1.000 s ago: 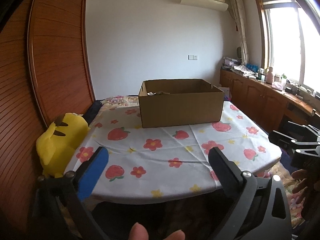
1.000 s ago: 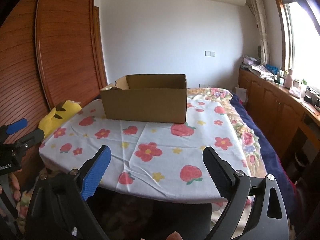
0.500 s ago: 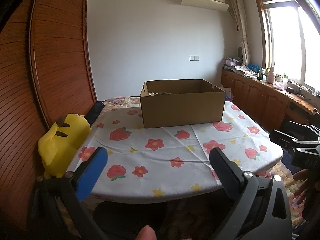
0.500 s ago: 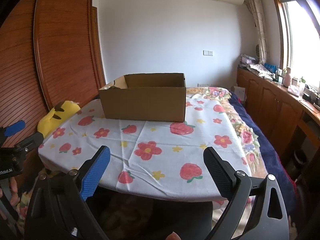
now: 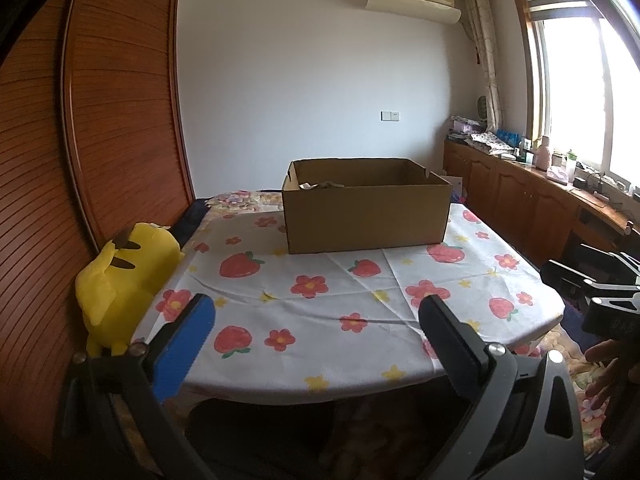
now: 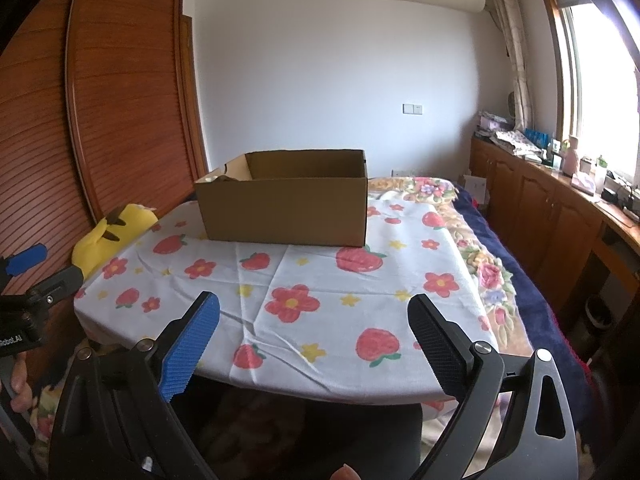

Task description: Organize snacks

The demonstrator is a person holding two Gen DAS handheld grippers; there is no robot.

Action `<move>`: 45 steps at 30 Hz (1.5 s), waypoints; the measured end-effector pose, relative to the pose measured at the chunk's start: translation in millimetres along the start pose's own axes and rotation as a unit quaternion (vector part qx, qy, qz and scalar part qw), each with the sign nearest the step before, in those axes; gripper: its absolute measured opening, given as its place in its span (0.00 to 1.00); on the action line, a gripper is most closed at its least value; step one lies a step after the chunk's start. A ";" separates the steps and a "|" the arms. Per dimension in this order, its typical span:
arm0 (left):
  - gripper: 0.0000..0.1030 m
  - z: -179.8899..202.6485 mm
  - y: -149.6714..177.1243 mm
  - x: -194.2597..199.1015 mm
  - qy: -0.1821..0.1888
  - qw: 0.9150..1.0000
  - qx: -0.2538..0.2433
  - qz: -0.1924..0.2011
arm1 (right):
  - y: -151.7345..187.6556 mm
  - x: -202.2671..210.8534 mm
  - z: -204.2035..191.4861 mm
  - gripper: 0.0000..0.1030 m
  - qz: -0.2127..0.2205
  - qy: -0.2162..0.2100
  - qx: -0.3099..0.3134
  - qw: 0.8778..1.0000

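Cardboard box [image 5: 366,216] straight ahead across flowered tablecloth [image 5: 320,304], long side facing both grippers. Left gripper [image 5: 316,344] and right gripper [image 6: 314,340] spread wide, empty, about equally far.

Home bedroom: wooden wardrobe [image 5: 100,128], floral bedspread [image 6: 480,264].

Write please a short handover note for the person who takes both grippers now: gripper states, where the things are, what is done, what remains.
Left gripper: open, empty, held before the near table edge.
Right gripper: open, empty, same height.
Cardboard box: open, on the far part of the table; something lies inside at its left end, too hidden to name.
No snacks show on the cloth.
Done: cannot tell from here.
Left: look into the box first.
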State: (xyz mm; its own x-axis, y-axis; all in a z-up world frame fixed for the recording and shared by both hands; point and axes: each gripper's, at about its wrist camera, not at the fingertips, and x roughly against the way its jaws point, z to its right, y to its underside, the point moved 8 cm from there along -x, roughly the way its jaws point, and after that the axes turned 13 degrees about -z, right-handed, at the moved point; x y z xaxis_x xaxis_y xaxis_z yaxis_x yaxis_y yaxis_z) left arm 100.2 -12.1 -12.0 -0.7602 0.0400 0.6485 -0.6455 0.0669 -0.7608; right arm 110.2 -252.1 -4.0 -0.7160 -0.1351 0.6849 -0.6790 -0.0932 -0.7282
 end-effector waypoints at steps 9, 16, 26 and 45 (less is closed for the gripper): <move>1.00 0.0 -0.2 0.5 -0.002 1.000 0.001 0.002 | -1.4 0.9 0.8 0.95 0.002 0.000 -0.001 1.000; 1.00 -0.9 -1.3 3.1 -0.005 1.000 0.004 0.005 | -1.4 0.9 0.5 0.95 0.002 0.001 -0.001 1.000; 1.00 -2.1 -1.6 5.5 -0.008 1.000 0.007 0.010 | -2.4 1.8 0.1 0.96 0.003 0.001 0.000 1.000; 1.00 -1.8 -1.1 6.4 -0.008 1.000 0.007 0.010 | -7.8 3.1 -2.5 0.96 0.004 0.000 0.002 1.000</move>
State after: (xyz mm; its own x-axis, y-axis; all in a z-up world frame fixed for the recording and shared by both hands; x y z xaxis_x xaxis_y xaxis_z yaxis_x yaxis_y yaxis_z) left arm 96.1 -10.1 -6.9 -0.7745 0.0253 0.6321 -0.6303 0.0530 -0.7745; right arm 112.9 -249.3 3.9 -0.7220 -0.1352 0.6786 -0.6723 -0.0950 -0.7342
